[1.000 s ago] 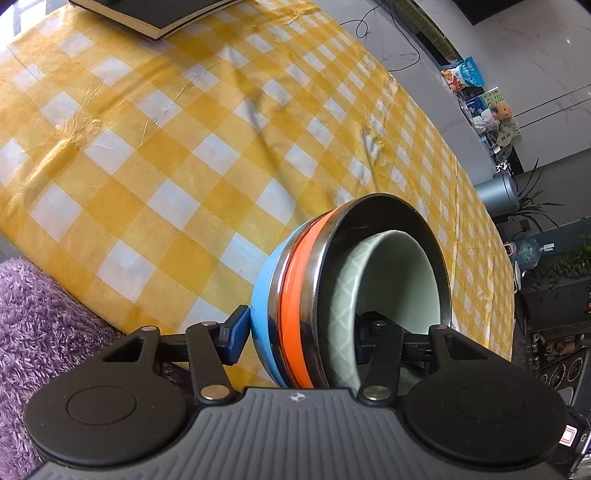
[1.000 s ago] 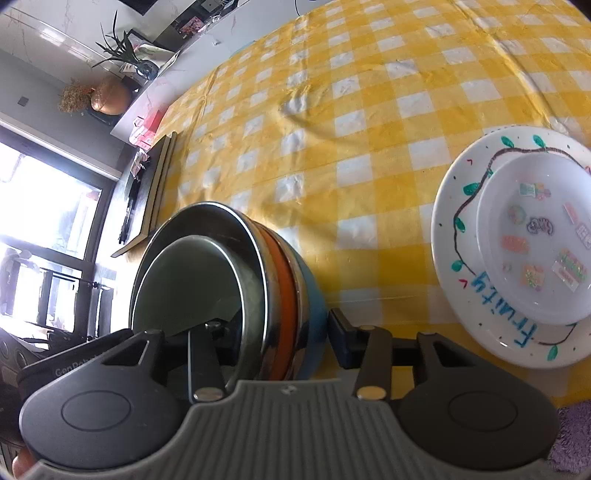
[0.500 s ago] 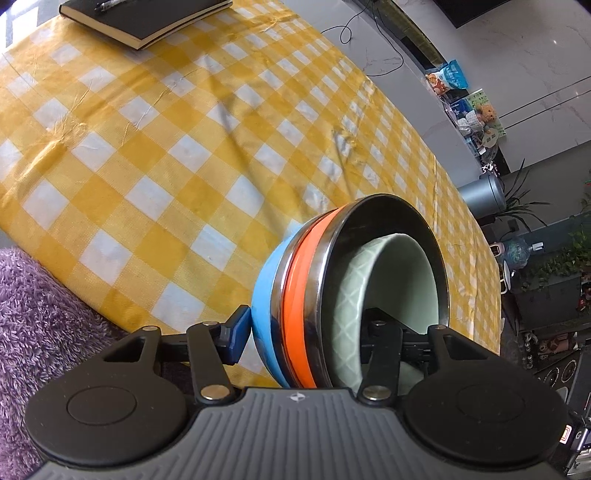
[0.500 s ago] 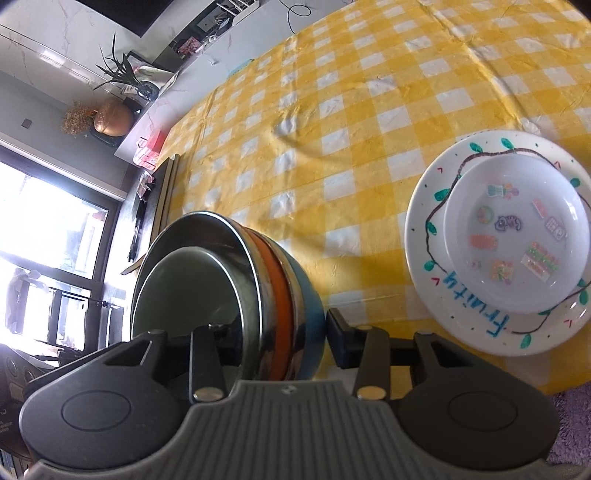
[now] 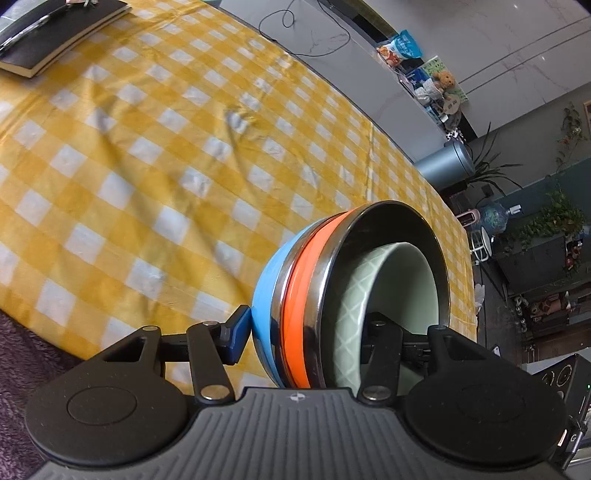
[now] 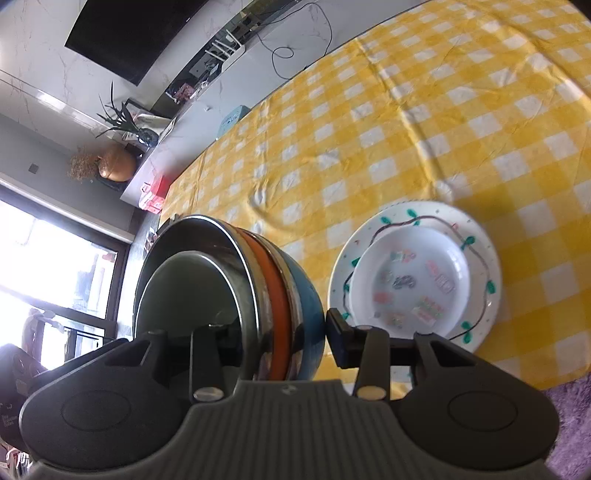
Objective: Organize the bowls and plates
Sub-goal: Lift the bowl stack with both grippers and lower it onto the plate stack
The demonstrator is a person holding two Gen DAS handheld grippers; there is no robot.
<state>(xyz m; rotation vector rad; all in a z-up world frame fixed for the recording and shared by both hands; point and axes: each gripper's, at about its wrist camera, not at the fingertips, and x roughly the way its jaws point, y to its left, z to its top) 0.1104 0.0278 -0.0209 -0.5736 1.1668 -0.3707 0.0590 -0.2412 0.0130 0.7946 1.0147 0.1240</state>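
You have the stack of nested bowls (image 5: 351,291) up off the surface (image 5: 147,166), carried between both hands: the left tongs (image 5: 306,332) pinch one side of the stack's wall, one finger on the blue outer bowl and the other inside the pale green inner one, and the right tongs (image 6: 277,332) pinch the opposite side the same way. The nesting looks done: blue outermost, then orange with steel rims, then green in the middle. In the right wrist view, the plates (image 6: 413,273) already sit stacked on the yellow checked cloth at about 3 o'clock from the bowls, a small white dish on the larger painted one. What seems left is to set the bowl stack down, probably beside those plates, and let go. A dark notebook (image 5: 55,33) lies far off at 10 o'clock in the left view.
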